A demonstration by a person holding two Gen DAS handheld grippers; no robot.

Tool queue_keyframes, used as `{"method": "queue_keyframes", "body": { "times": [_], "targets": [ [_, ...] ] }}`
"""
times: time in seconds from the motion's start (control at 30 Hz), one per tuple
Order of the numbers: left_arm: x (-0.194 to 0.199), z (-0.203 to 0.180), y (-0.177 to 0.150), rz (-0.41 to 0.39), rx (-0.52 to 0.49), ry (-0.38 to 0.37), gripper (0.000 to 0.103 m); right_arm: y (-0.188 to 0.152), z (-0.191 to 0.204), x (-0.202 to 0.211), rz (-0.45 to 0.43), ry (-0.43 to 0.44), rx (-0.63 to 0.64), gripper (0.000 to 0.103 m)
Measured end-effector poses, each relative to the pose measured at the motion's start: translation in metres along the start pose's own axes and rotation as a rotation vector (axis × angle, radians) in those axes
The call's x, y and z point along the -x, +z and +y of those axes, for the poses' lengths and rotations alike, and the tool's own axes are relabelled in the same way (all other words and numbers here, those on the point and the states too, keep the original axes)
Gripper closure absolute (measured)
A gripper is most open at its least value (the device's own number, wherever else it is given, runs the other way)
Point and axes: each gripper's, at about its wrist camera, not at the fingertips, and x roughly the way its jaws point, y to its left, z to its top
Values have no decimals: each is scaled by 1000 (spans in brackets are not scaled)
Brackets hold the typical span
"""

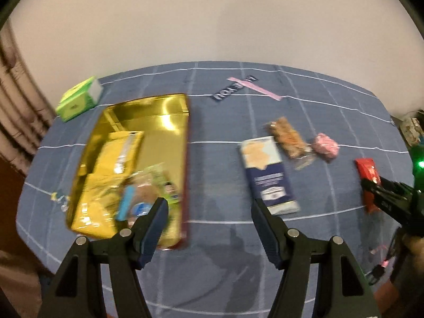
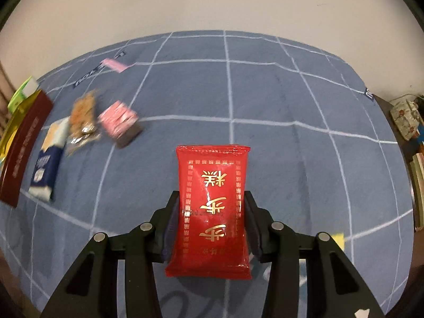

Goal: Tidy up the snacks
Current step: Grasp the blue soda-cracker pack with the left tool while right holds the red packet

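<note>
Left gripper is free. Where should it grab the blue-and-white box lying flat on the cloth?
Take the blue-and-white box across its narrow width, near the middle, coming down from above. It lies flat with both long edges clear, though the nut bar crowds its far end.

Left wrist view motion-blurred: packets in gold tin (image 1: 169,111) unreadable. Red packet (image 1: 367,171) half hidden behind right hand-held gripper (image 1: 371,185). Right wrist view: tin (image 2: 25,145) cut off by left edge; pink packet (image 2: 119,120) and clear-wrapped snack (image 2: 82,122) smeared.

Dim indoor light, strong fisheye bending and dark corners in both views, glare on the gold tin (image 1: 159,114), and motion blur, perhaps heaviest at left.
</note>
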Motion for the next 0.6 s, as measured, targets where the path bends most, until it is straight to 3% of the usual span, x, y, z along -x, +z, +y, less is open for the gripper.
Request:
{"method": "queue_keyframes", "body": {
  "times": [0.3,0.6],
  "targets": [
    [-26,-24,13,10,26,-49,36,22,-9,-17,-94,-18,8,61],
    [-53,-32,20,64,44,-68,36,21,-13,-20,-147,-15,9,60]
  ]
}}
